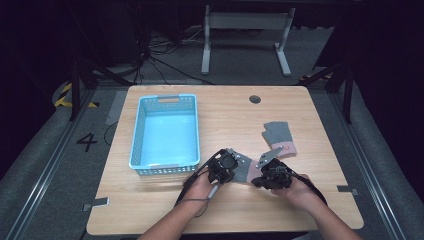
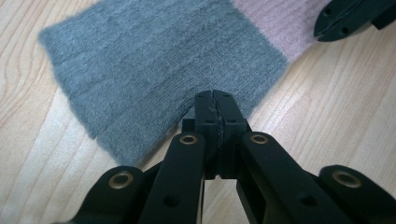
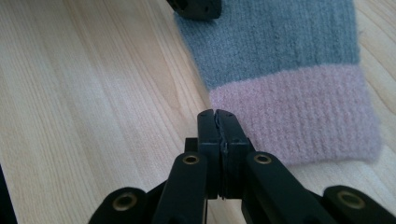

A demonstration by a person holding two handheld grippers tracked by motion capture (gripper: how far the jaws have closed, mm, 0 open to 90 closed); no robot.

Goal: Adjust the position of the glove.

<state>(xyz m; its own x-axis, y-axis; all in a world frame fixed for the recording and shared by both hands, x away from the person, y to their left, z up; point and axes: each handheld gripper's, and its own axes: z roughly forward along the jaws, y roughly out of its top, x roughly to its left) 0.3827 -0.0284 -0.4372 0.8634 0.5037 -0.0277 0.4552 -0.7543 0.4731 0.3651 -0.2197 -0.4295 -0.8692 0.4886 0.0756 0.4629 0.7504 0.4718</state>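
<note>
A grey knit glove with a pink cuff (image 1: 244, 171) lies flat on the wooden table (image 1: 225, 115) between my two grippers. My left gripper (image 2: 215, 100) is shut, its tips resting at the grey end's edge (image 2: 154, 70), with no fabric seen between the jaws. At the corner of the pink cuff (image 3: 299, 116), my right gripper (image 3: 217, 116) is also shut with nothing between its jaws. From above, the left gripper (image 1: 226, 166) and right gripper (image 1: 270, 175) sit at opposite ends of this glove. A second matching glove (image 1: 278, 136) lies farther back on the right.
A light blue plastic basket (image 1: 136, 135) stands at the left of the table, close beside the left hand. A round cable hole (image 1: 255, 99) sits near the far edge. A white desk frame (image 1: 245, 30) stands on the floor beyond.
</note>
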